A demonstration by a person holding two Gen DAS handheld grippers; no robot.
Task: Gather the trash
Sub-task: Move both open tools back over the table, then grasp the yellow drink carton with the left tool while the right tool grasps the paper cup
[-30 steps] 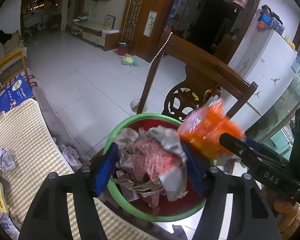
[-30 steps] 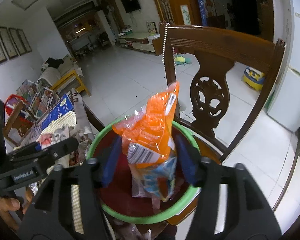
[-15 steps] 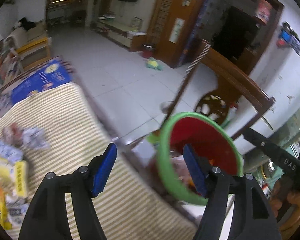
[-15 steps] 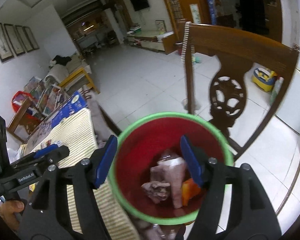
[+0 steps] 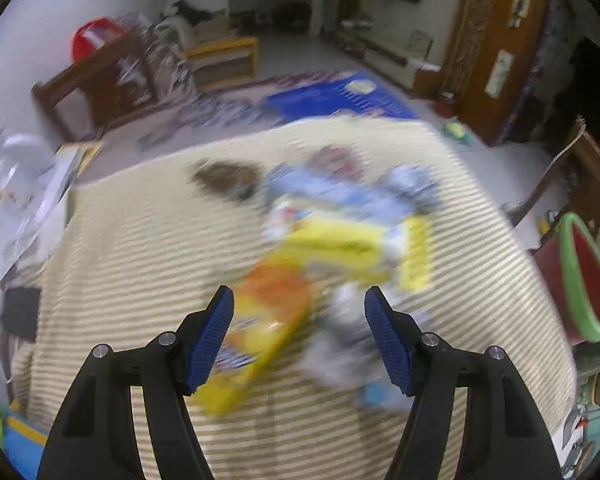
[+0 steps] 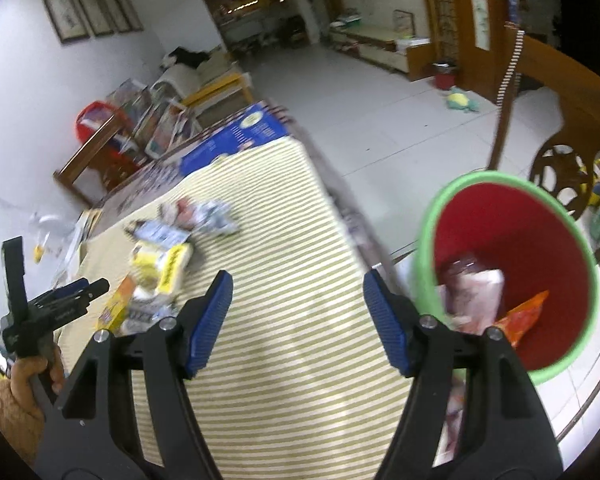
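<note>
Figure: both hand-held grippers over the table, with the bin point(image 6: 512, 268) as landmark. The bin, red inside with a green rim, stands off the table's right-hand edge beside a wooden chair point(image 6: 572, 92); crumpled wrappers and an orange packet point(image 6: 524, 316) lie inside it.

The remaining trash sits in a loose cluster point(image 6: 168, 256) on the striped cloth point(image 6: 292, 320), well apart from the bin, toward the far left of the cloth as the right wrist view shows it. In the left wrist view the cluster is blurred, but a yellow-orange packet point(image 5: 260, 332) lies directly ahead of the left gripper point(image 5: 298, 336), its long axis running diagonally from lower left to upper right, with a pale crumpled piece point(image 5: 344, 344) just beside it on the bin side.

The left gripper's jaws stand moderately apart and hold nothing; the packet appears between and beyond the pads, not pressed by them. The right gripper point(image 6: 298, 320) is likewise empty, its jaws having just been opening, and it points at bare cloth between the cluster and the bin.

Judgement: the left hand point(image 6: 28, 376) is the nearer to the trash. The coming grasp would likely turn on closing across the packet's narrow width.
</note>
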